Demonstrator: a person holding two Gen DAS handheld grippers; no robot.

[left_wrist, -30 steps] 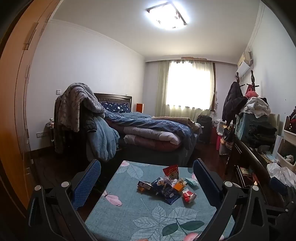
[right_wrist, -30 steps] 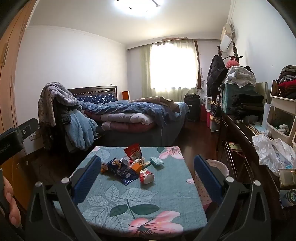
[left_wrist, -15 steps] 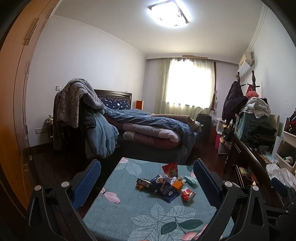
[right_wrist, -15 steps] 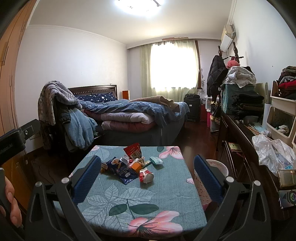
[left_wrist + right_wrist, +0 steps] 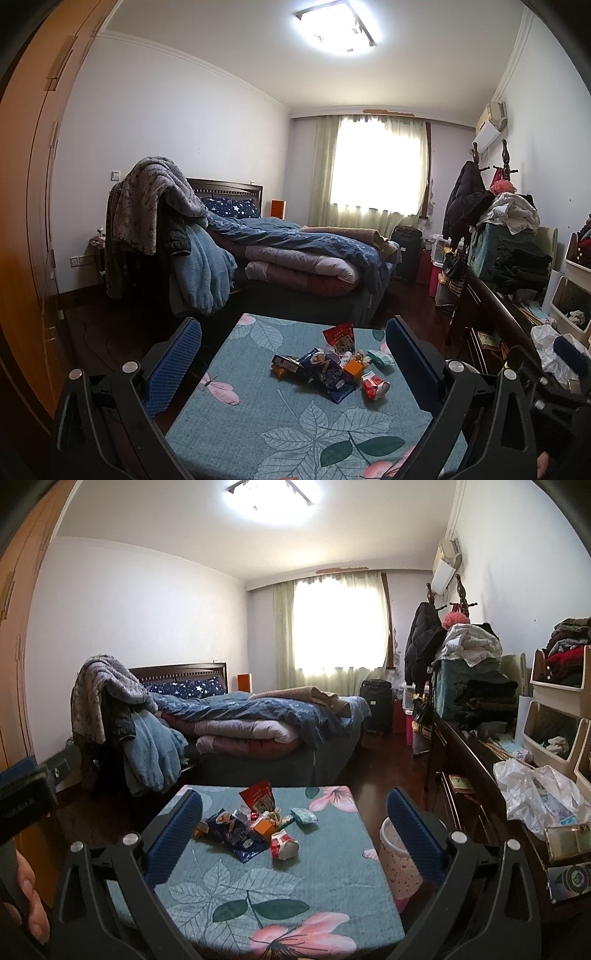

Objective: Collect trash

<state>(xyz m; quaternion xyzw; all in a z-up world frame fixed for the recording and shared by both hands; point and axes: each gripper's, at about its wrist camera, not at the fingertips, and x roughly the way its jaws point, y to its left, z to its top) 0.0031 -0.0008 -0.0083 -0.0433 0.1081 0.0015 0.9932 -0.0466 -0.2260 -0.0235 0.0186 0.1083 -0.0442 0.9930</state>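
In the left wrist view, the left gripper (image 5: 293, 354) is held above the near part of a small table (image 5: 258, 421) with a teal floral cloth. Its two blue fingers stand wide apart and hold nothing, probably because no piece is chosen yet. The trash lies in one loose heap at about 1 o'clock from the table's middle, toward the far edge. In this heap are a dark blue snack bag (image 5: 328, 376), a red pouch (image 5: 340, 336) which stands up behind it, a small orange box (image 5: 352, 368), a crumpled red and white cup (image 5: 375, 386) at the near right side, and a pale green wrapper (image 5: 380, 357) at 3 o'clock from the heap. The pieces touch or overlap each other, so I judge that each one must be lifted alone. Behind the table, at 12 o'clock, is the bed (image 5: 295, 254).

In the right wrist view, the right gripper (image 5: 294, 829) is also empty, with its fingers spread wide. The same heap sits between the fingers, at 12 o'clock, well beyond the tips. A pink patterned waste bin (image 5: 397, 864) stands on the floor just beside the right edge of the table, at 3 o'clock and partly hidden by the right finger. I think it is placed there so that the way from heap to bin stays short. A part of a hand (image 5: 31, 897) shows at 9 o'clock.
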